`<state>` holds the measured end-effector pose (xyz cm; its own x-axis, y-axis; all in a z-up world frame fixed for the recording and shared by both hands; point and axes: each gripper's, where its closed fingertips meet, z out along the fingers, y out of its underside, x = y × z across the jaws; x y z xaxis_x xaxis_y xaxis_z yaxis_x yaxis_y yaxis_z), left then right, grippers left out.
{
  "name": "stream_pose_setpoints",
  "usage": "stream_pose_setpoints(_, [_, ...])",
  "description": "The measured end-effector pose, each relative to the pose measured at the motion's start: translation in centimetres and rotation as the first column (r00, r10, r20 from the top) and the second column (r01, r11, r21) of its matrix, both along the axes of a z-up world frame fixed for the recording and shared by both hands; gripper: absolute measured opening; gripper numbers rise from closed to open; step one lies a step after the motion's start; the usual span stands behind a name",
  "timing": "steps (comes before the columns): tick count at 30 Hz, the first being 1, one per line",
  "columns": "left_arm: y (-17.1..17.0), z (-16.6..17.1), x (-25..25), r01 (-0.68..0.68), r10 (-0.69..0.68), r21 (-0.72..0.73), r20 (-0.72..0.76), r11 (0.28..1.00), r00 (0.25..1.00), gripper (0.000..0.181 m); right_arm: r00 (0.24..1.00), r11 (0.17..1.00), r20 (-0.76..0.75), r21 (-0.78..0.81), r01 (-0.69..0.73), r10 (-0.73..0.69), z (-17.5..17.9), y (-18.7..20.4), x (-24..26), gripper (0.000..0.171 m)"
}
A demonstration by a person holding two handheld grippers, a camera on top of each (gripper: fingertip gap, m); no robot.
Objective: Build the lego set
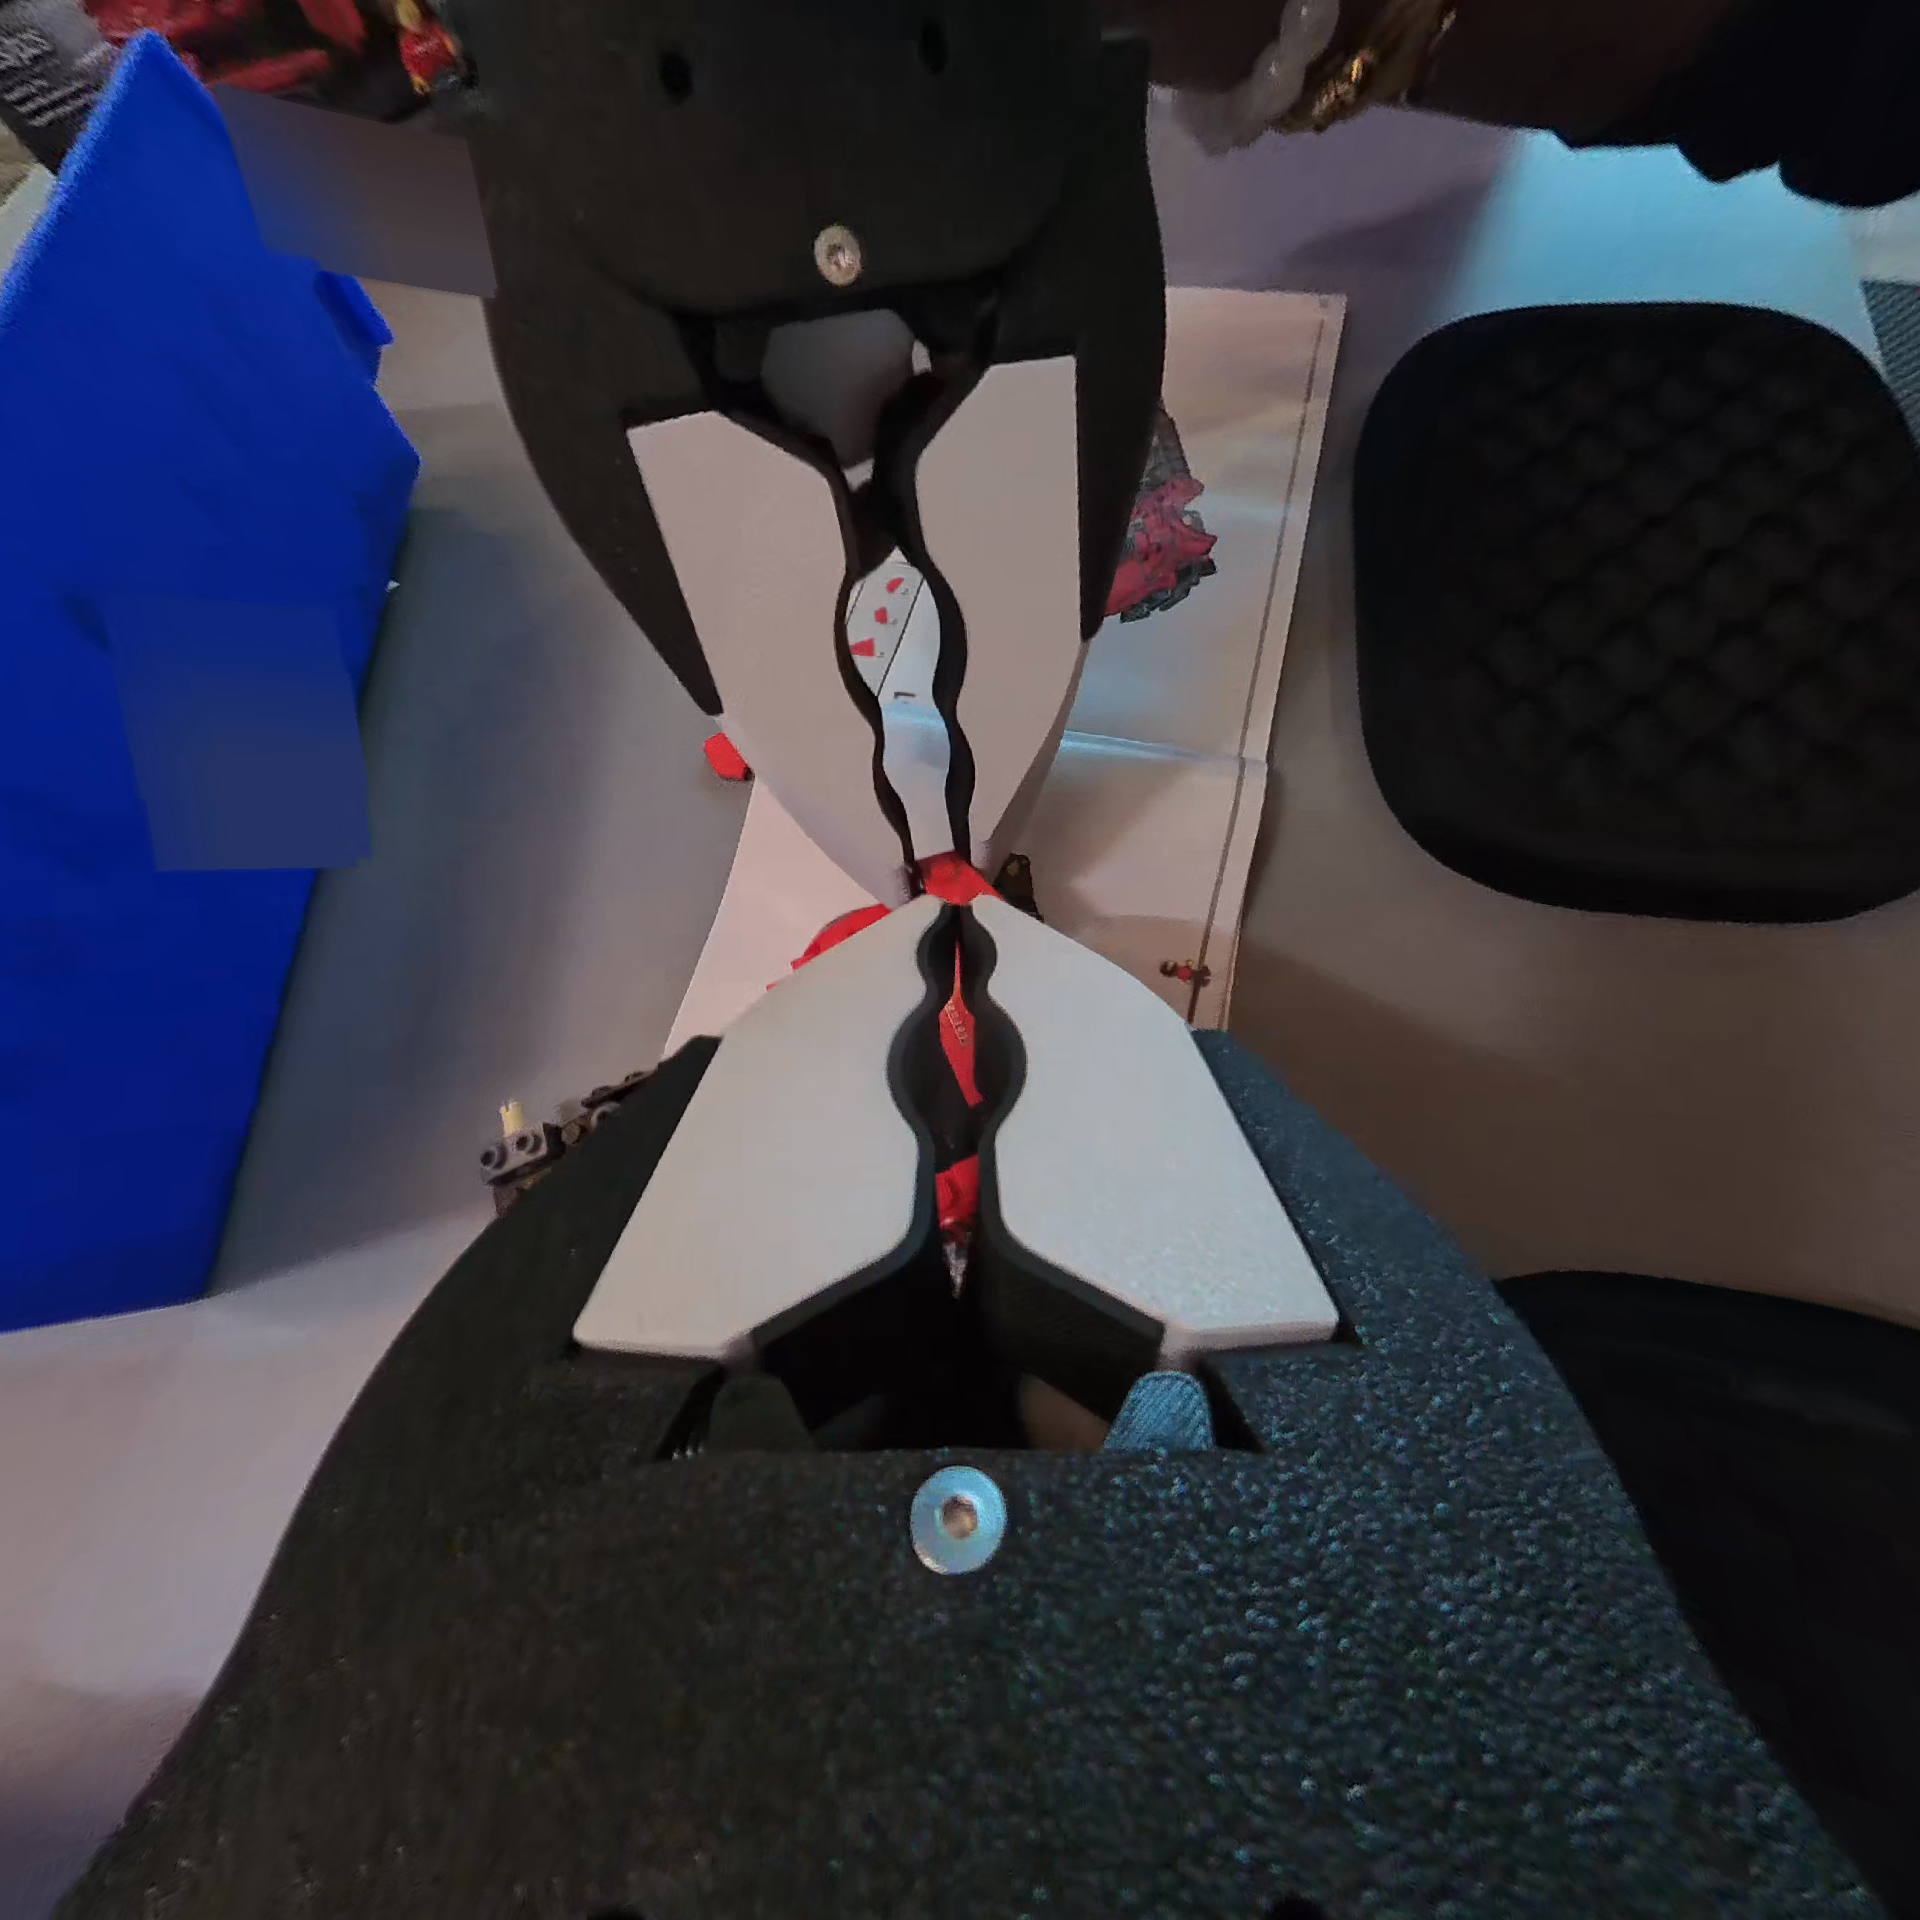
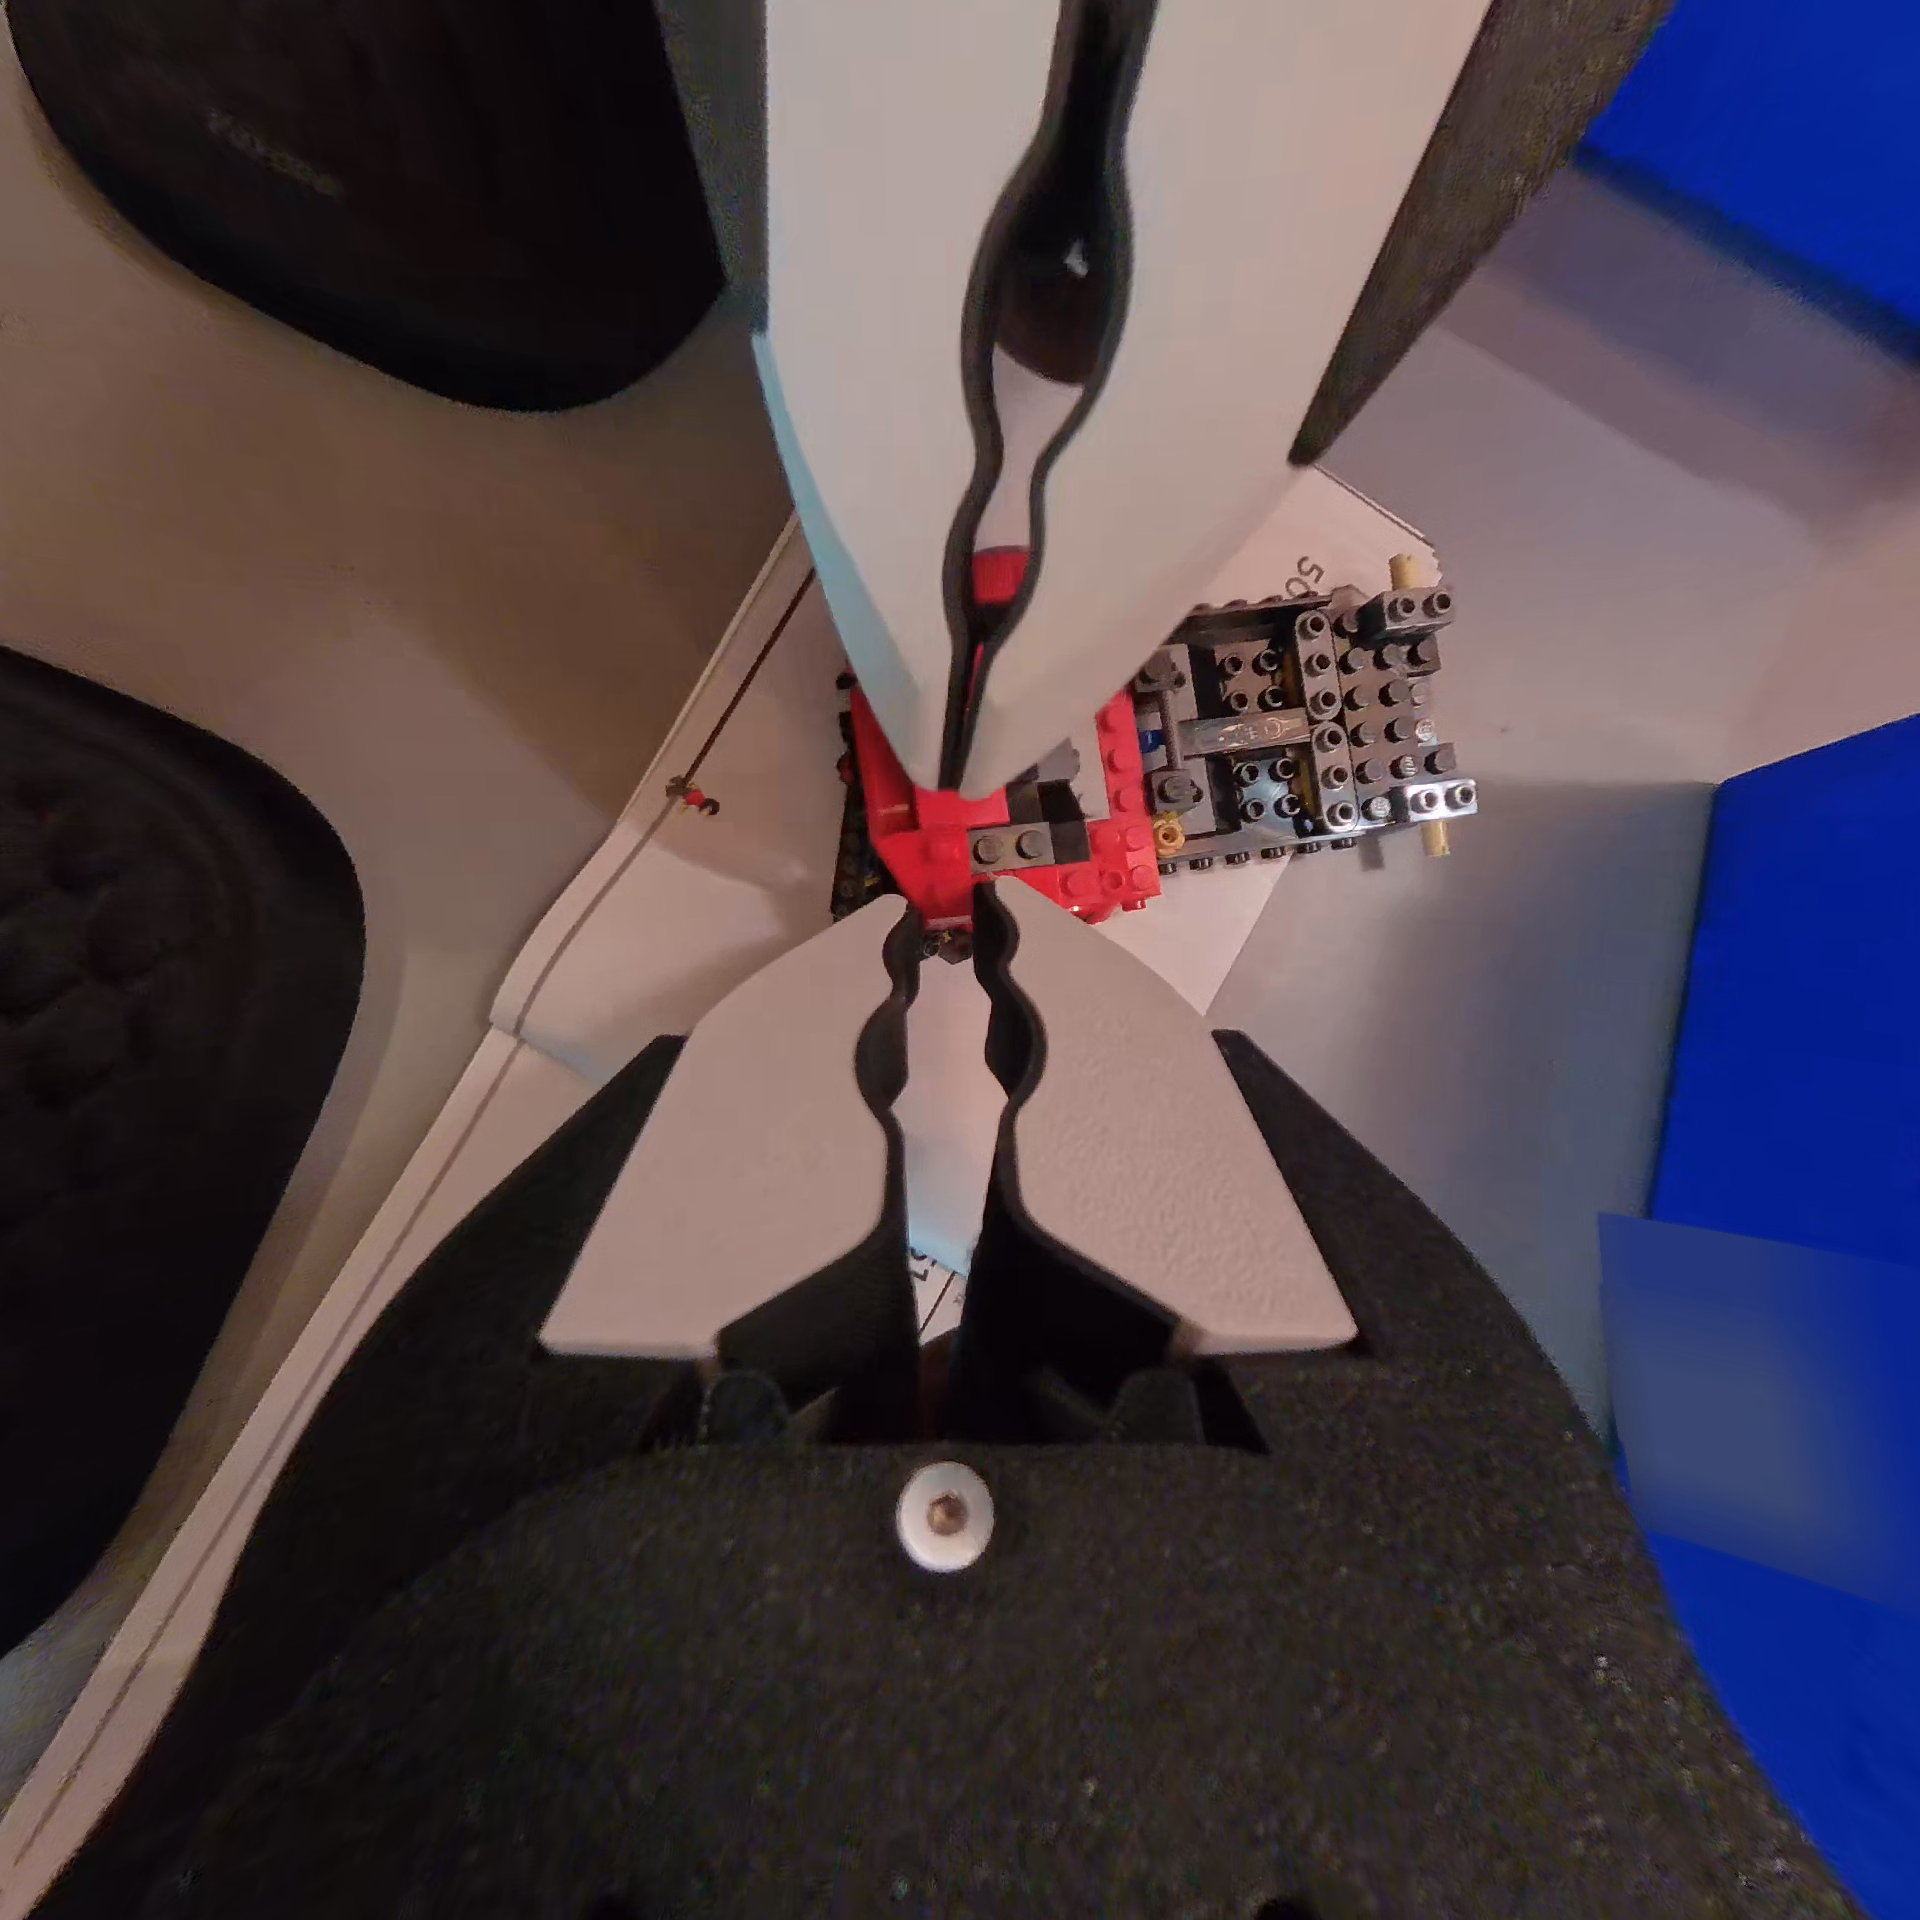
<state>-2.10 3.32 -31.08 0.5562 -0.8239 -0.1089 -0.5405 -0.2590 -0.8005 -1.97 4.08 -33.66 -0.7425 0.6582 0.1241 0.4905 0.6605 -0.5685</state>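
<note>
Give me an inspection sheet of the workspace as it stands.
Surface: pale table, partly covered by the instruction sheet.
Job's things: lego model, red front and grey-black rear, over the sheet; loose red piece.
Clutter: black padded cases; blue bin.
Grippers: left tool shut on the model's red part; right tool nearly closed at the red edge, grip unclear.
Cables: nothing seen.
Surroundings: a person's arm at the top.
</note>
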Motion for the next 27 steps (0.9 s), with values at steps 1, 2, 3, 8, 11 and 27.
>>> stream_pose_setpoints(1, [0.1, -0.2, 0.1, 0.008, -0.008, -0.003, -0.013, 1.000, 1.000, 0.000, 1.000, 1.000, 0.010, 0.000, -0.001, 0.001, 0.0, 0.0, 0.0, 0.009])
stream_pose_setpoints(2, [0.2, -0.4, 0.2, 0.019, -0.019, -0.009, -0.028, 1.000, 0.999, 0.000, 1.000, 1.000, 0.021, 0.000, -0.002, 0.002, 0.0, 0.0, 0.0, 0.009])
stream_pose_setpoints(3, [0.3, -0.6, 0.4, 0.031, -0.032, -0.013, -0.043, 0.999, 0.999, 0.000, 0.999, 1.000, 0.032, 0.001, -0.003, 0.003, 0.0, 0.0, 0.0, 0.009])
stream_pose_setpoints(8, [0.6, -1.3, 0.6, 0.058, -0.059, -0.019, -0.097, 0.998, 0.993, 0.000, 0.997, 1.000, 0.080, 0.006, -0.005, 0.004, 0.0, 0.0, 0.1, 0.009])
stream_pose_setpoints(11, [0.5, -1.4, 0.5, 0.046, -0.050, -0.048, -0.078, 0.998, 0.996, 0.000, 0.995, 1.000, 0.100, 0.013, -0.005, 0.003, 0.0, 0.0, 0.1, 0.009])
stream_pose_setpoints(27, [0.5, -1.7, 0.0, 0.037, -0.042, -0.067, -0.086, 0.997, 0.995, 0.000, 0.988, 0.997, 0.145, 0.064, 0.044, -0.053, 0.8, 0.7, 0.5, 0.010])
